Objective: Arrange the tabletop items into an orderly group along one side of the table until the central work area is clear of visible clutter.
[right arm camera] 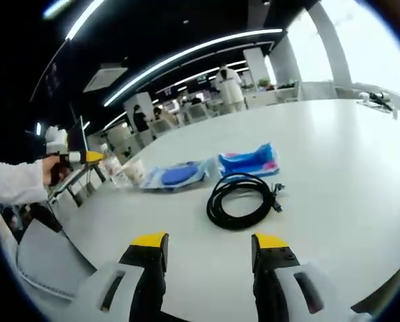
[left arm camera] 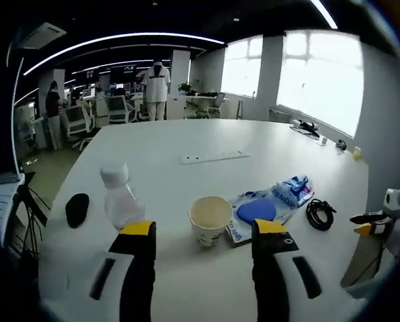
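In the left gripper view, the left gripper (left arm camera: 205, 231) rises from the bottom of the frame with its yellow-tipped jaws spread wide and nothing between them. Just beyond the gap, at centre, stands a paper cup (left arm camera: 209, 219) on the white table (left arm camera: 186, 181). Left of it a clear bottle (left arm camera: 119, 196) with a white cap stands just past the left jaw tip, and a black mouse (left arm camera: 77, 209) lies further left near the table edge. Right of the cup a blue pad (left arm camera: 256, 210) lies on a clear wrapper, with a blue-and-white packet (left arm camera: 292, 191) beside it and a coiled black cable (left arm camera: 320, 214) to the right. At the far right edge the right gripper (left arm camera: 368, 225) comes into frame. Further up the table lies a white power strip (left arm camera: 215, 157). In the upper left, people stand among office desks.

In the right gripper view, the right gripper (right arm camera: 210, 243) sits at the bottom, jaws parted and empty. The cable (right arm camera: 241, 200) lies just beyond them, at centre. Behind it are the packet (right arm camera: 249, 162) and, to its left, the pad (right arm camera: 175, 175), then the cup (right arm camera: 134, 170). At the left edge a hand (right arm camera: 53, 170) holds the left gripper (right arm camera: 86, 157).
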`<state>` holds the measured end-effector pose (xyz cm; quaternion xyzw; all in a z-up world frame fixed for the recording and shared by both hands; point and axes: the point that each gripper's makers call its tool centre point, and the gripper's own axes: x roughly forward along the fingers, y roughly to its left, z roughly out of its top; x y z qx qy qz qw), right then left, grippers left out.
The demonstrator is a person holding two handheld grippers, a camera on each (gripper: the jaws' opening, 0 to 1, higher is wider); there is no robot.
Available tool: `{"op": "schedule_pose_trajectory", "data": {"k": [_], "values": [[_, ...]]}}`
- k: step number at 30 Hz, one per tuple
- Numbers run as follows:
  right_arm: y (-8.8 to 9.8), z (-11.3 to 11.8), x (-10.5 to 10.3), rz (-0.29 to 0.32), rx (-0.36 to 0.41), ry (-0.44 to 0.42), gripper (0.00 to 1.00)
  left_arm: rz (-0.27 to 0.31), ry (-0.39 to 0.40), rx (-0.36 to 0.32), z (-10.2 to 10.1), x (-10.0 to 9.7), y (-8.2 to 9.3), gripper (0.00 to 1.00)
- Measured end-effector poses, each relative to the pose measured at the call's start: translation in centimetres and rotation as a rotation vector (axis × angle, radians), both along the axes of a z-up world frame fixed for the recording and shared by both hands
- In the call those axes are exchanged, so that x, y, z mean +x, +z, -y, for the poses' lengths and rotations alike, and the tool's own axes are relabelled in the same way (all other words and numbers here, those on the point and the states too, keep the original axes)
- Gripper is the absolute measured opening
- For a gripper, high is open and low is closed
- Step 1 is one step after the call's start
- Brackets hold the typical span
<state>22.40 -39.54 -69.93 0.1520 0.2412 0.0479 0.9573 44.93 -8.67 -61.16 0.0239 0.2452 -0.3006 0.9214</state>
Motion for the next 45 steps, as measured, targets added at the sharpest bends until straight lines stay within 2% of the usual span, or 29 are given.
{"op": "schedule_pose_trajectory", "data": {"k": [3, 5, 8, 13, 15, 20, 24, 27, 29, 31, 34, 36, 38, 40, 43, 45], "values": [[0.3, -0.3, 0.3, 0.001, -0.012, 0.015, 0.49, 0.019, 0.017, 0.005, -0.8, 0.5, 0.6, 0.56], [0.5, -0.2, 0.4, 0.003, -0.010, 0.016, 0.49, 0.049, 0.047, 0.015, -1.8, 1.0, 1.4, 0.54], [0.6, 0.0, 0.6, 0.003, -0.011, 0.014, 0.49, 0.083, 0.100, -0.004, -3.1, 2.1, 2.9, 0.51], [1.1, 0.6, 0.4, 0.001, -0.013, 0.008, 0.49, 0.140, 0.156, 0.000, -5.2, 3.9, 5.3, 0.53], [1.3, 0.9, 0.2, -0.001, -0.013, 0.002, 0.49, 0.136, 0.159, 0.011, -5.6, 4.6, 5.5, 0.56], [2.0, 1.2, -0.1, -0.012, -0.032, 0.009, 0.49, 0.115, 0.174, 0.032, -6.7, 6.1, 4.9, 0.62], [2.5, 1.6, -1.3, -0.026, -0.036, -0.012, 0.49, 0.102, 0.195, 0.061, -7.6, 7.2, 4.3, 0.61], [2.5, 1.7, -2.5, -0.035, -0.038, -0.024, 0.49, 0.083, 0.175, 0.003, -7.1, 7.8, 4.2, 0.62], [2.0, 1.9, -3.5, -0.058, -0.044, -0.031, 0.49, 0.068, 0.148, 0.030, -6.6, 8.3, 3.3, 0.62], [1.7, 2.0, -4.1, -0.074, -0.039, -0.041, 0.49, 0.060, 0.140, 0.062, -6.4, 8.9, 2.5, 0.56], [1.7, 2.1, -4.9, -0.082, -0.034, -0.060, 0.49, 0.015, 0.130, 0.001, -5.1, 9.4, 1.8, 0.48], [1.8, 2.1, -5.1, -0.082, -0.034, -0.070, 0.49, 0.011, 0.115, 0.028, -4.6, 9.7, 1.2, 0.44], [1.6, 2.2, -5.2, -0.086, -0.034, -0.078, 0.48, 0.002, 0.114, 0.050, -4.4, 10.0, 0.6, 0.42], [1.6, 2.2, -5.3, -0.087, -0.031, -0.087, 0.48, -0.016, 0.134, 0.034, -4.4, 10.1, 0.3, 0.38], [1.9, 2.4, -5.5, -0.080, -0.030, -0.106, 0.47, -0.027, 0.148, 0.020, -4.3, 10.1, 0.0, 0.25], [1.8, 2.5, -5.7, -0.079, -0.029, -0.114, 0.47, -0.012, 0.160, 0.056, -4.8, 10.4, 0.0, 0.22]]}}
